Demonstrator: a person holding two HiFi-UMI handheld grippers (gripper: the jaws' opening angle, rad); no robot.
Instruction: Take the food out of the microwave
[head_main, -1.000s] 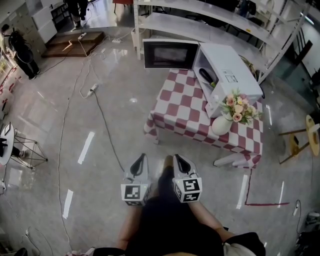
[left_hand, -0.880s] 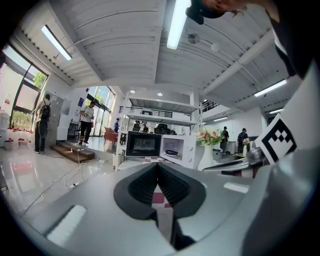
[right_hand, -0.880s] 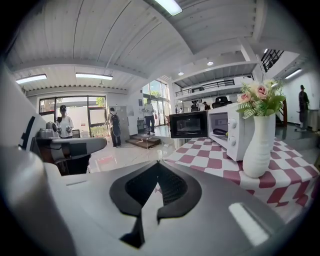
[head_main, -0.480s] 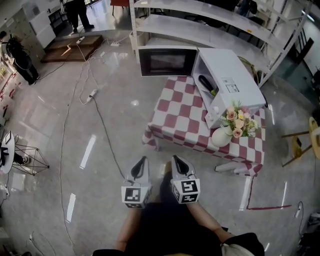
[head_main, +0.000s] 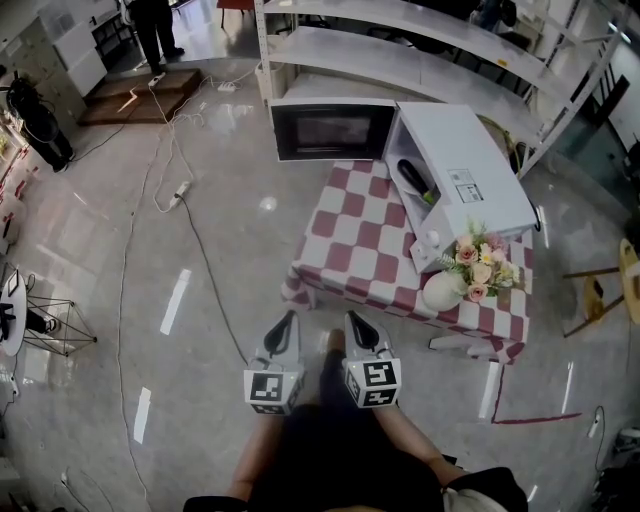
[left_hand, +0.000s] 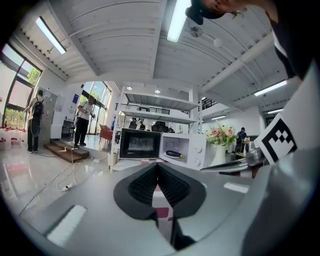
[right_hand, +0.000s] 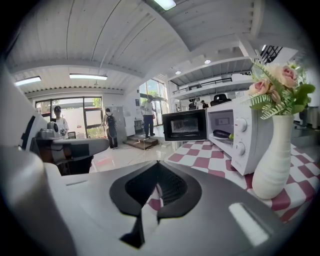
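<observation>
The pale tiled floor (head_main: 120, 300) spreads out on the open-door side of the microwave (head_main: 470, 165), with a cable (head_main: 200, 250) trailing across it. A white shelf rack (head_main: 400, 50) stands just behind the microwave. The microwave sits on a low table (head_main: 360, 250) under a red-and-white checked cloth. It keeps to the far end, which leaves bare cloth in front of its mouth, probably room to set the food down.

The microwave door (head_main: 325, 130) is swung fully open to the side, so the cavity is exposed and nothing blocks a reach into it. A white vase (head_main: 440, 290) of pink flowers stands on the table just beside the microwave's control end, on the person's near side. I judge it the one thing an arm could knock on the way in.

Both grippers are well short of the microwave, held side by side in front of the person's body and pointing roughly toward it. The left gripper (head_main: 288, 318) has its ribbed pads pressed together on nothing, and the right gripper (head_main: 352, 320) looks the same, pads meeting with no thing between them. That suits an approach rather than a grasp, and the jaws would have to spread before taking anything.

The food (head_main: 412, 177), a dark eggplant with a green end, lies inside the microwave cavity on what looks like a pale plate. It is untouched, so the removal is not yet begun.
</observation>
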